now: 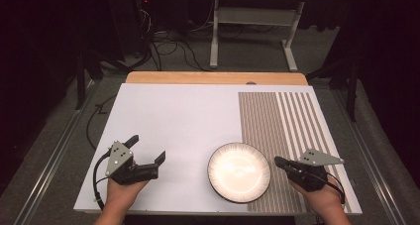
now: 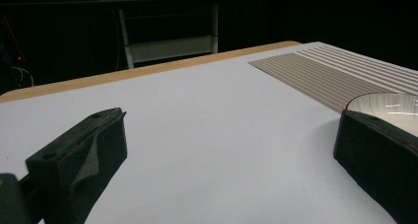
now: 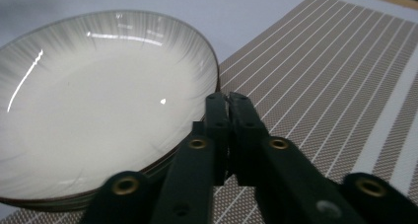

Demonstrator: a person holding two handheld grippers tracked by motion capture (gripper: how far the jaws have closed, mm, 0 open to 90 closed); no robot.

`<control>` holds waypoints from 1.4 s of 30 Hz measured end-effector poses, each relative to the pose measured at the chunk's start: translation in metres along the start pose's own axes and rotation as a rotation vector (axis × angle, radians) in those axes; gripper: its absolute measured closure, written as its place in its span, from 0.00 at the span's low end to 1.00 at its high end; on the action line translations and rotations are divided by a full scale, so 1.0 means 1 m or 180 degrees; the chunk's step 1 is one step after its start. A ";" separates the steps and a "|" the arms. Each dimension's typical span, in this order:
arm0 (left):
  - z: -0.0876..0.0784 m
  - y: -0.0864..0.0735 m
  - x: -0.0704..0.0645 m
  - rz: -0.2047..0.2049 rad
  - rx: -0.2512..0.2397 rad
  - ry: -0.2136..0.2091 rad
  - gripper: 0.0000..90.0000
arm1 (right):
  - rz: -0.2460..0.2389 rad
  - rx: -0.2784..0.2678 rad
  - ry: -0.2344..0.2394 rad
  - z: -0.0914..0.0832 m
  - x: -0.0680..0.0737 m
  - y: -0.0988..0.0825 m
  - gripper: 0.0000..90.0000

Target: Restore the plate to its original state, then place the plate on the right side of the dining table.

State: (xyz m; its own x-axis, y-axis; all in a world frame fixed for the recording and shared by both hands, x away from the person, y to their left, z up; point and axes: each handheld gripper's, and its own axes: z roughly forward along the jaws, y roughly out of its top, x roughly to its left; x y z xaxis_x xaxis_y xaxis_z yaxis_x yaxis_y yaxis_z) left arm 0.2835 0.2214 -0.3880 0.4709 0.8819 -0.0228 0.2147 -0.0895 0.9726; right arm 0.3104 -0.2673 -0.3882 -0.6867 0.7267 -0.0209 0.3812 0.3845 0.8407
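Resting near the table's front edge, the right gripper has its jaws pressed together on nothing, tips just beside the right rim of the plate. The left gripper sits well apart to the plate's left, jaws spread wide over bare white tabletop. The plate is round, lies flat and holds nothing; its right part overlaps the striped placemat, whose stripes run away toward the far wooden edge.
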 end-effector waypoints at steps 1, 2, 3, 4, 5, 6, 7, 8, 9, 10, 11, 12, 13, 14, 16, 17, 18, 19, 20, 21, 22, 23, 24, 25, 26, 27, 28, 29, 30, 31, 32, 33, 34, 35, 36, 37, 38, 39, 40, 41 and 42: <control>0.000 0.000 0.000 0.0000 0.0006 -0.0006 0.00 | 0.0022 -0.0033 -0.0028 -0.002 -0.001 0.000 0.91; 0.001 -0.001 0.000 0.0004 0.0024 -0.0015 0.00 | 0.0036 -0.0069 -0.0049 -0.005 -0.003 0.001 0.86; 0.001 -0.002 0.000 0.0009 0.0042 -0.0025 0.00 | 0.0081 -0.0107 -0.0077 -0.007 -0.004 0.001 0.82; 0.001 -0.002 0.001 0.0007 0.0049 -0.0028 0.00 | 0.0136 -0.0136 -0.0100 -0.008 -0.005 0.000 0.78; 0.001 -0.002 0.001 -0.0008 0.0048 -0.0026 0.00 | 0.0125 -0.0161 -0.0130 -0.009 -0.007 0.000 0.74; 0.001 -0.002 0.002 -0.0025 0.0046 -0.0029 0.00 | 0.0151 -0.0184 -0.0151 -0.011 -0.009 0.000 0.69; 0.001 -0.003 0.003 -0.0030 0.0054 -0.0035 0.00 | 0.0157 -0.0220 -0.0168 -0.013 -0.010 0.000 0.64; 0.001 -0.003 0.004 -0.0037 0.0060 -0.0036 0.00 | 0.0180 -0.0266 -0.0207 -0.015 -0.012 0.001 0.57; 0.001 -0.003 0.004 -0.0044 0.0065 -0.0038 0.00 | 0.0231 -0.0342 -0.0244 -0.018 -0.013 0.001 0.50; 0.001 -0.003 0.005 -0.0048 0.0069 -0.0039 0.00 | 0.0228 -0.0421 -0.0269 -0.020 -0.014 0.001 0.45; 0.000 -0.003 0.005 -0.0050 0.0067 -0.0041 0.00 | 0.0254 -0.0456 -0.0265 -0.021 -0.015 0.002 0.39; 0.000 -0.003 0.005 -0.0059 0.0059 -0.0054 0.00 | 0.0270 -0.0484 -0.0273 -0.022 -0.016 0.002 0.32; -0.001 -0.002 0.004 -0.0044 0.0062 -0.0060 0.00 | 0.0289 -0.0495 -0.0302 -0.022 -0.016 0.003 0.26; -0.001 -0.002 0.004 -0.0028 0.0064 -0.0063 0.00 | 0.0284 -0.0502 -0.0327 -0.022 -0.017 0.003 0.20; -0.001 -0.002 0.004 -0.0021 0.0068 -0.0064 0.00 | 0.0291 -0.0542 -0.0396 -0.022 -0.017 0.004 0.11; 0.000 -0.002 0.004 -0.0023 0.0073 -0.0059 0.00 | 0.0303 -0.0574 -0.0431 -0.022 -0.017 0.004 0.03; 0.000 -0.002 0.004 -0.0027 0.0080 -0.0061 0.00 | 0.0324 -0.0605 -0.0455 -0.022 -0.017 0.004 0.01; 0.000 -0.002 0.005 -0.0026 0.0087 -0.0059 0.00 | 0.0352 -0.0625 -0.0465 -0.022 -0.018 0.004 0.01; 0.000 -0.002 0.004 -0.0021 0.0086 -0.0054 0.00 | 0.0343 -0.0649 -0.0462 -0.023 -0.018 0.003 0.01; 0.001 -0.002 0.004 -0.0013 0.0089 -0.0053 0.00 | 0.0337 -0.0658 -0.0471 -0.023 -0.019 0.003 0.01; 0.001 -0.001 0.004 -0.0014 0.0088 -0.0055 0.00 | 0.0327 -0.0656 -0.0463 -0.022 -0.019 0.003 0.01; 0.001 -0.001 0.003 -0.0019 0.0084 -0.0057 0.00 | 0.0319 -0.0652 -0.0443 -0.022 -0.019 0.002 0.01; 0.001 0.000 0.003 -0.0021 0.0080 -0.0056 0.00 | 0.0293 -0.0651 -0.0445 -0.022 -0.019 0.001 0.01; 0.001 0.000 0.003 -0.0033 0.0067 -0.0060 0.00 | 0.0287 -0.0652 -0.0434 -0.022 -0.019 0.001 0.01; 0.001 0.000 0.002 -0.0043 0.0059 -0.0067 0.00 | 0.0290 -0.0648 -0.0423 -0.023 -0.019 0.001 0.01; 0.002 0.000 0.002 -0.0041 0.0059 -0.0075 0.00 | 0.0299 -0.0649 -0.0430 -0.023 -0.019 0.001 0.01; 0.002 0.000 0.001 -0.0049 0.0068 -0.0089 0.00 | 0.0302 -0.0660 -0.0427 -0.024 -0.020 0.001 0.01; 0.003 -0.001 0.001 -0.0057 0.0069 -0.0102 0.00 | 0.0318 -0.0658 -0.0418 -0.024 -0.020 0.002 0.01; 0.003 -0.001 0.001 -0.0057 0.0069 -0.0102 0.00 | 0.0306 -0.0660 -0.0418 -0.023 -0.019 0.002 0.01; 0.004 -0.002 0.002 -0.0057 0.0092 -0.0122 0.00 | 0.0304 -0.0652 -0.0411 -0.023 -0.019 0.002 0.02; 0.004 -0.002 0.002 -0.0061 0.0094 -0.0127 0.00 | 0.0280 -0.0648 -0.0413 -0.023 -0.018 0.002 0.04; 0.004 -0.002 0.002 -0.0067 0.0092 -0.0134 0.00 | 0.0249 -0.0625 -0.0405 -0.023 -0.017 0.002 0.08; 0.004 -0.002 0.002 -0.0065 0.0091 -0.0135 0.00 | 0.0240 -0.0598 -0.0389 -0.023 -0.016 0.002 0.13; 0.003 -0.001 0.002 -0.0056 0.0084 -0.0136 0.00 | 0.0213 -0.0585 -0.0373 -0.023 -0.015 0.002 0.17; 0.003 -0.001 0.002 -0.0055 0.0072 -0.0135 0.00 | 0.0179 -0.0564 -0.0370 -0.022 -0.014 0.002 0.18; 0.002 0.000 0.002 -0.0049 0.0066 -0.0128 0.00 | 0.0179 -0.0546 -0.0365 -0.022 -0.013 0.002 0.20; 0.001 0.000 0.002 -0.0035 0.0061 -0.0122 0.00 | 0.0151 -0.0533 -0.0344 -0.021 -0.013 0.002 0.24; 0.001 0.000 0.002 -0.0021 0.0063 -0.0111 0.00 | 0.0157 -0.0516 -0.0338 -0.021 -0.011 0.001 0.26; 0.000 0.001 0.002 -0.0016 0.0061 -0.0106 0.00 | 0.0128 -0.0514 -0.0334 -0.020 -0.011 0.001 0.29; 0.000 0.001 0.002 -0.0017 0.0060 -0.0101 0.00 | 0.0146 -0.0496 -0.0322 -0.021 -0.011 0.001 0.32; 0.000 0.001 0.002 -0.0017 0.0059 -0.0097 0.00 | 0.0137 -0.0487 -0.0321 -0.021 -0.011 0.002 0.34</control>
State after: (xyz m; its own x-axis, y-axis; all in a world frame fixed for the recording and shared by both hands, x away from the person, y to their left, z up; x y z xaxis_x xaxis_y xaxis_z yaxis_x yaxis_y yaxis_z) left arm 0.2848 0.2230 -0.3873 0.4954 0.8680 -0.0351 0.2329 -0.0937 0.9680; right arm 0.3055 -0.2861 -0.3755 -0.6032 0.7970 -0.0308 0.3051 0.2662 0.9143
